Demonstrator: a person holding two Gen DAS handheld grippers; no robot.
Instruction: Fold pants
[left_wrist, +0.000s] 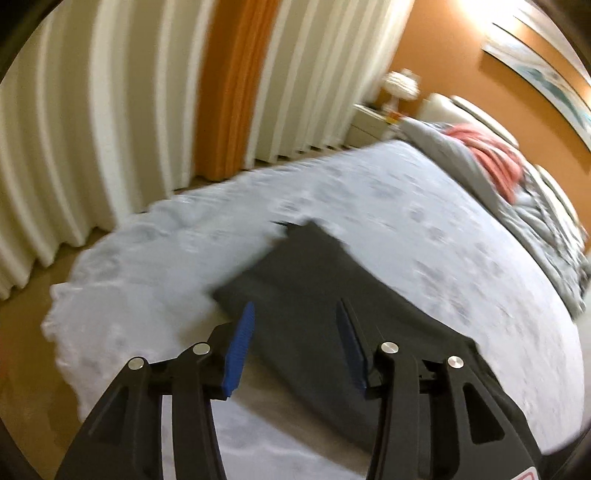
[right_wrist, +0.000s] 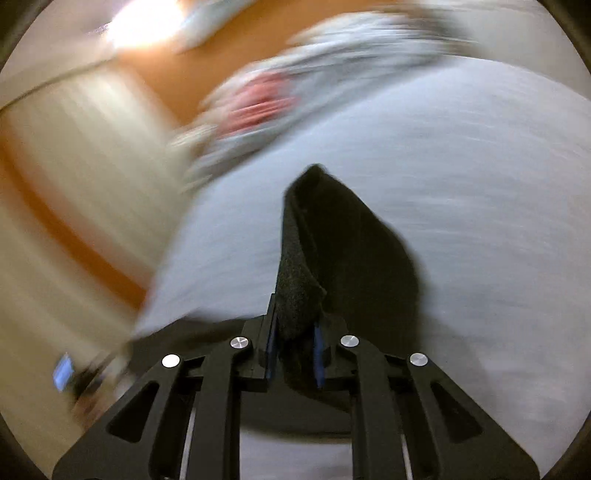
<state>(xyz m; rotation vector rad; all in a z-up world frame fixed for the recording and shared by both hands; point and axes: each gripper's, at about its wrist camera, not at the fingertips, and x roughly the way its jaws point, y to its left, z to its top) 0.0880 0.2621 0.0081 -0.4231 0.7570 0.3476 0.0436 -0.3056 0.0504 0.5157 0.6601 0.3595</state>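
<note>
Dark grey pants (left_wrist: 314, 295) lie partly folded on the white bedspread (left_wrist: 406, 206). In the left wrist view my left gripper (left_wrist: 295, 314) hovers just above the near part of the pants with its blue pads wide apart and nothing between them. In the right wrist view my right gripper (right_wrist: 293, 332) is shut on a bunched edge of the pants (right_wrist: 332, 240) and holds it lifted above the bed (right_wrist: 480, 184). That view is blurred by motion.
A crumpled grey duvet with a pink cloth (left_wrist: 491, 158) lies at the head of the bed. White and orange curtains (left_wrist: 229, 92) hang beyond the far edge. A nightstand with a lamp (left_wrist: 399, 92) stands in the corner. Beige floor (left_wrist: 22, 369) lies to the left.
</note>
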